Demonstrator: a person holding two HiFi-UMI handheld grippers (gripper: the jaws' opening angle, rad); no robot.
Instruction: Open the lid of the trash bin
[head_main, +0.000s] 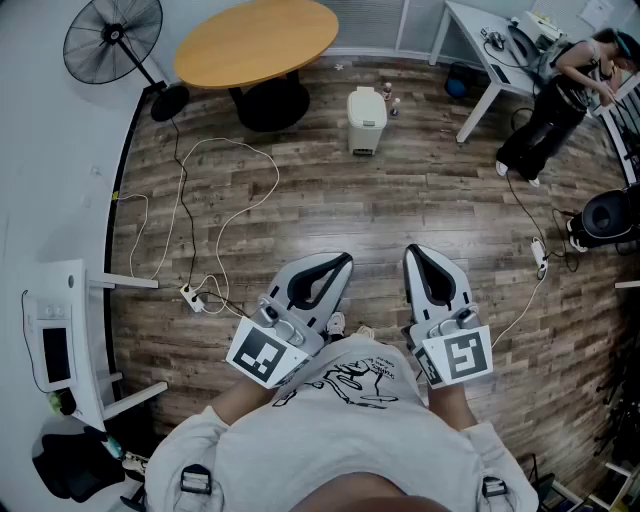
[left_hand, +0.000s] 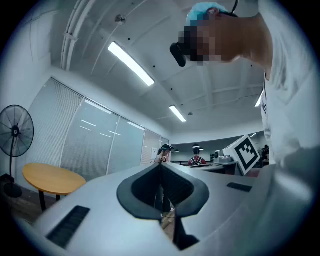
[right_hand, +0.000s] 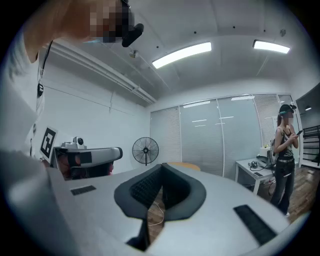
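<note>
Closest to me, the person in a white printed shirt (head_main: 350, 400) holds both tools out in front of the chest, side by side and a little apart, each with its marker cube (head_main: 262, 352) nearest the body. The left gripper (head_main: 335, 268) has its jaws pressed together with nothing between them; its own camera shows the two dark pads (left_hand: 172, 187) meeting along a thin seam. The right gripper (head_main: 425, 265) is clenched the same way and is empty too, with only the wooden floor (head_main: 400, 200) showing through the slit below its tips. Neither tool touches anything. Beyond them, a white cable (head_main: 235, 185) loops loosely across the planks to a power strip (head_main: 192, 296) on the left. Well ahead of both grippers stands the trash bin (head_main: 366, 125), a small cream one, upright on the floor with its lid (head_main: 366, 100) down. Two little bottles (head_main: 390, 100) stand just beside it on the right. Just behind the bin, to the left, is a round wooden table (head_main: 258, 42), and a black standing fan (head_main: 113, 40) stands further left. At the far right, another person (head_main: 555, 105) in dark trousers bends over a white desk (head_main: 480, 45).
</note>
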